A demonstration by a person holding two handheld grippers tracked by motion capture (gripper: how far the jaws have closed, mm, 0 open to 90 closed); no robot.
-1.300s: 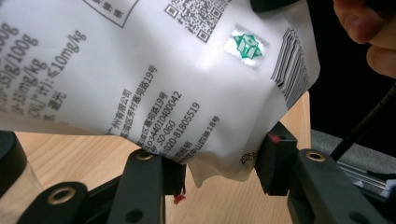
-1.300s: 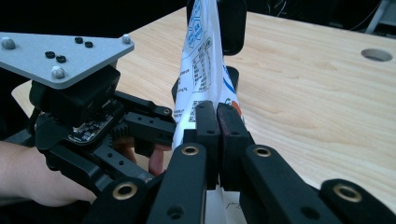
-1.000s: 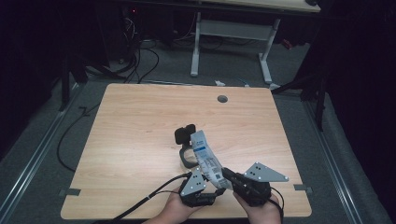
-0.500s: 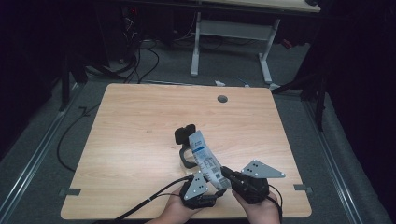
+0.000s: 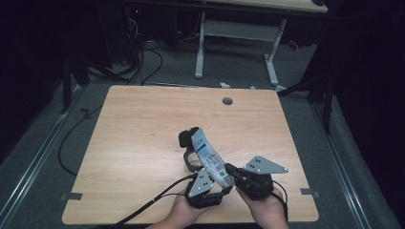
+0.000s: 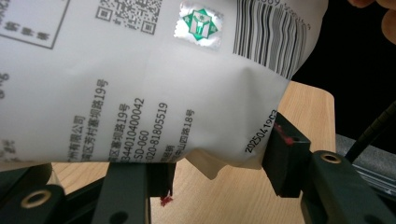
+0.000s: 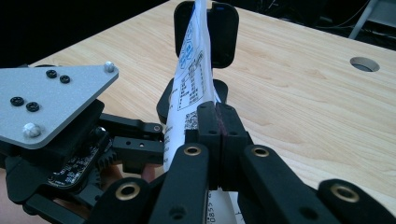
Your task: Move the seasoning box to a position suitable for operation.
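High view: a white printed plastic pouch point(image 5: 208, 157) with blue text and a barcode stands tilted near the wooden counter point(image 5: 138, 133)'s 6 o'clock edge. Right tool point(image 5: 229, 169) is clamped on it; left tool point(image 5: 191, 143), jaws just closing, straddles it loosely. Bare counter spreads toward 12 o'clock.

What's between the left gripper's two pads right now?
The lower edge of the white printed pouch sits between the left gripper pads, whose jaws have just been closing; contact is unclear in the left gripper view. The right gripper pinches the same pouch.
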